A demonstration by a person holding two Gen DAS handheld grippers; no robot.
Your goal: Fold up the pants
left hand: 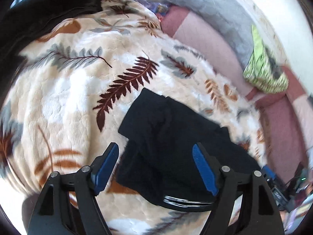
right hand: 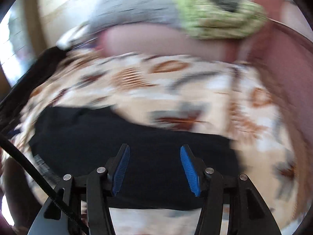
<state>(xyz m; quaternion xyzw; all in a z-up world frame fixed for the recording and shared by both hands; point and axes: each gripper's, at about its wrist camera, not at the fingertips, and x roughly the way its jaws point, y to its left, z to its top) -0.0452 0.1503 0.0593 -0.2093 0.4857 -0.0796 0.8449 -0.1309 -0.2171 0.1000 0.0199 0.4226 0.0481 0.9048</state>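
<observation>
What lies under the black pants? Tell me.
The black pants lie folded on a cream fleece blanket with a leaf print, which shows on every side of them. What the blanket covers beneath the pants cannot be seen, nor can the pants' inner layers.

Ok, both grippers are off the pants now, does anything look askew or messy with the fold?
Slightly. In the left wrist view the black pants lie folded on the leaf-print blanket, but the layers are stepped and the top edge is uneven. Both the left gripper and right gripper are open, holding nothing.

Left tongs [left hand: 155, 152], right tongs [right hand: 155, 154]: black arms, ribbed blue pads, apparently silver rivets.
</observation>
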